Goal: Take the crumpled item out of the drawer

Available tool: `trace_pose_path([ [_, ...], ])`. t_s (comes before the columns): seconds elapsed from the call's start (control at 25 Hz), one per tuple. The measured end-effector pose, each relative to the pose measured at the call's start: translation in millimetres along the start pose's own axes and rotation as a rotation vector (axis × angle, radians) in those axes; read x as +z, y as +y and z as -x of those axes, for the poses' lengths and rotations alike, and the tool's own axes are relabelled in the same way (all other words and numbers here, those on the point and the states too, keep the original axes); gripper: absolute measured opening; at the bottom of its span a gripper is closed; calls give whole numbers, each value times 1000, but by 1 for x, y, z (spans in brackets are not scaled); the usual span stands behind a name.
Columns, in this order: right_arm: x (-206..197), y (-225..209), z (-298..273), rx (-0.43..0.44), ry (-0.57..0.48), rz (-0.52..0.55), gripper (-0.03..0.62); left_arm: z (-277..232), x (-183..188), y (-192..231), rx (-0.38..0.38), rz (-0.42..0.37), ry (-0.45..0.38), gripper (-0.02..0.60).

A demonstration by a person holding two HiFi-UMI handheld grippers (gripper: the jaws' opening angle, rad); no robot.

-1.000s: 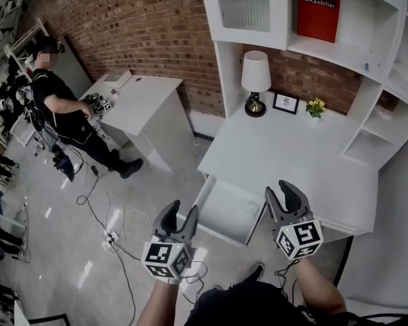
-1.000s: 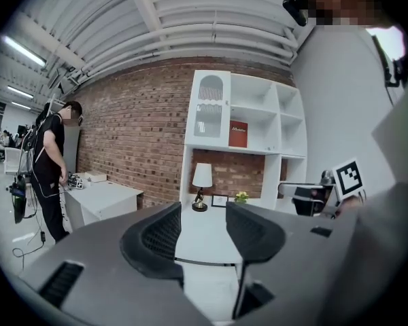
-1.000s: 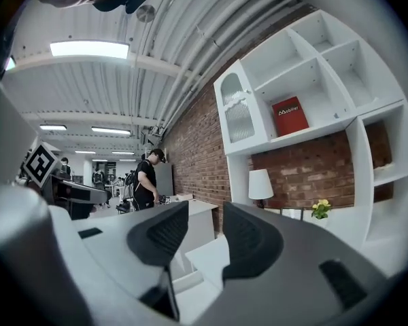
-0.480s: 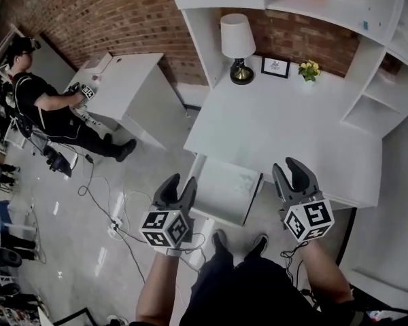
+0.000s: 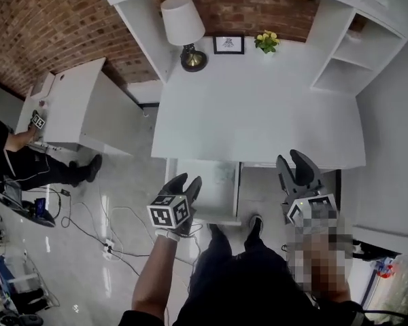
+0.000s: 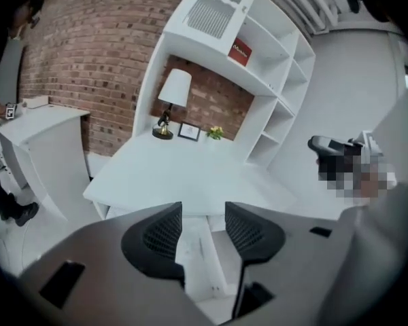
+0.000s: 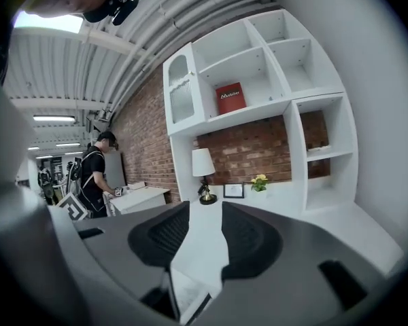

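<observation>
The white desk's [image 5: 258,107] drawer [image 5: 197,190] stands pulled out below its front edge. A pale crumpled item [image 5: 224,174] shows faintly inside it at the back right. My left gripper [image 5: 188,179] hovers over the drawer's front left part, open and empty. In the left gripper view the jaws [image 6: 204,212] frame the drawer [image 6: 205,267] and the pale item [image 6: 191,250] in it. My right gripper [image 5: 292,157] is to the right of the drawer, near the desk's front edge. It is open, and in the right gripper view [image 7: 202,212] nothing lies between its pads.
On the desk's far side stand a lamp [image 5: 183,22], a small picture frame [image 5: 228,44] and yellow flowers [image 5: 266,41]. Open shelves [image 5: 347,53] rise at the right. A second white desk [image 5: 71,107] with a person [image 5: 27,165] is at the left; cables [image 5: 109,240] lie on the floor.
The head view has swung down over the desk. Both grippers now sit closer to the open drawer, the left one over its front. Both remain open and empty.
</observation>
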State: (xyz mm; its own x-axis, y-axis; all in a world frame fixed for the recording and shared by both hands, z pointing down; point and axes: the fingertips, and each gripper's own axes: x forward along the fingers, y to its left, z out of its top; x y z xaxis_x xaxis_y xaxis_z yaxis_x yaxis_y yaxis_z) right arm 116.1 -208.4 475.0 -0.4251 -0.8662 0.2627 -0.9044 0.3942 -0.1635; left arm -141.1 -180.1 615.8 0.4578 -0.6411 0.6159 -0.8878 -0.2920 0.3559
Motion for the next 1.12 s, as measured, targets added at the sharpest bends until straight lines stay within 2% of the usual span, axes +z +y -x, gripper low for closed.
trace_pose_path([
  [0.2,-23,-14,4,-134,37,-41,147,-55,-38,15,-99,-44,172,196],
  [0.4,-42,-26,10,-231,79,-74,146,-103,-71,21,-149,-179,308,196],
  [0.56,-58,-38,18,-285,117,-89,146,-141,-99,25,-183,-191,393,196],
  [0.96,-90,-54,21,-324,177,-113,143,-203,-165,45,-145,-221,552,195],
  [1.12,-99,-53,19,-315,213,-116,138,-227,-187,61,-96,-181,577,193],
])
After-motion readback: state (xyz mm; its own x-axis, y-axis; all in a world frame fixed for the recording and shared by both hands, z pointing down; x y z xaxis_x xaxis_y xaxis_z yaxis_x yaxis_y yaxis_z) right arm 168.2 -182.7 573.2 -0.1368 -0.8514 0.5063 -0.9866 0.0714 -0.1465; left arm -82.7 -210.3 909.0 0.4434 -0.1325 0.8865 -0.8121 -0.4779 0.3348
